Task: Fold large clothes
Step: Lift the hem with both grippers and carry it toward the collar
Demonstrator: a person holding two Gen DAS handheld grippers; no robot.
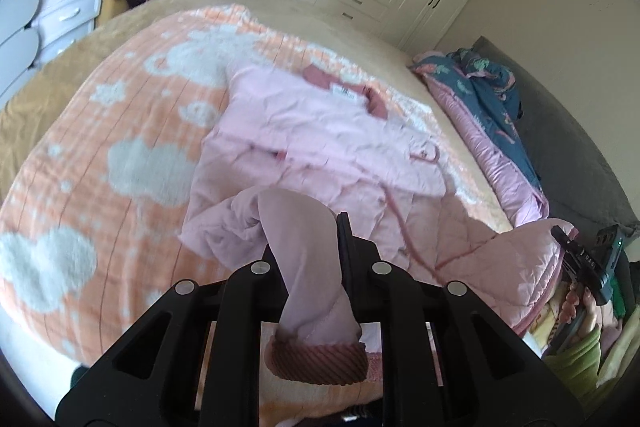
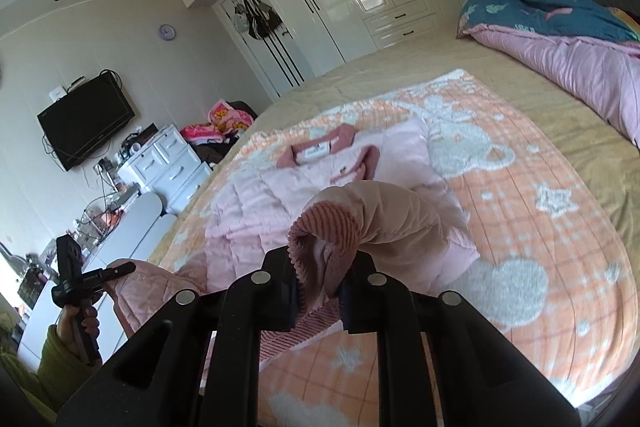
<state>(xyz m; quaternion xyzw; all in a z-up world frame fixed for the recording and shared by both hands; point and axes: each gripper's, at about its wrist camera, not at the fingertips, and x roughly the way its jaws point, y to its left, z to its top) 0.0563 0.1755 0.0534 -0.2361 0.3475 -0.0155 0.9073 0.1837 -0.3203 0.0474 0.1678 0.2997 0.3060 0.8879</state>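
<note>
Left wrist view shows our left gripper clamped on a sleeve and our right gripper on the other, with the pink jacket lying straight ahead on the blanket

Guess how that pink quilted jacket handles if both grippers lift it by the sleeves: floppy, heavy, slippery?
Likely floppy: the pink jacket lies rumpled on the blanket, and the sleeve in the left gripper drapes limp. Probably light but bulky, given its puffy quilting. The ribbed cuff held by the right gripper should grip well; the smooth shell fabric may slip.
</note>
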